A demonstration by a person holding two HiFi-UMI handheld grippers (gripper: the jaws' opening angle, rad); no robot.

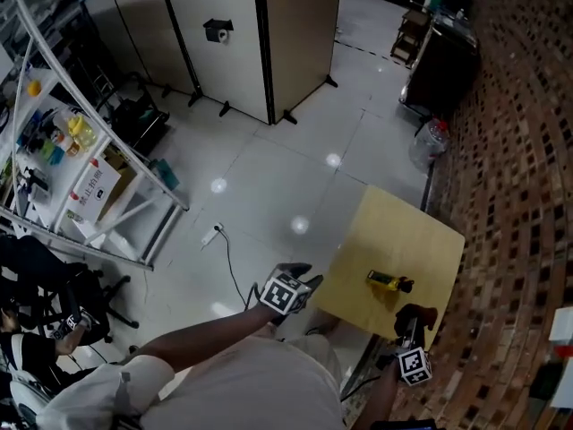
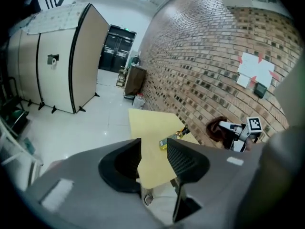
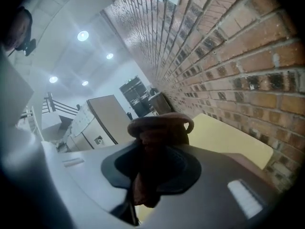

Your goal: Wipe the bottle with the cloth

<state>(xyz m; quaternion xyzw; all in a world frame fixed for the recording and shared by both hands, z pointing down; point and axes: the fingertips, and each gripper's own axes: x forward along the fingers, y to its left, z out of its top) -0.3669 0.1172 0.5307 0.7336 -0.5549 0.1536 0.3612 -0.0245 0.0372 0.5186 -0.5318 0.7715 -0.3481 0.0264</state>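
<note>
Preparing to wipe: right tongs are clamping the crumpled brown cloth; half-open, empty left tongs next need the small yellow bottle.

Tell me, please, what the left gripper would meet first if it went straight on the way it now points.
Most likely the yellow table, near its closest edge, which shows between the open fingers of the left gripper. The bottle lies farther on, to the right, though depth is unclear.
</note>
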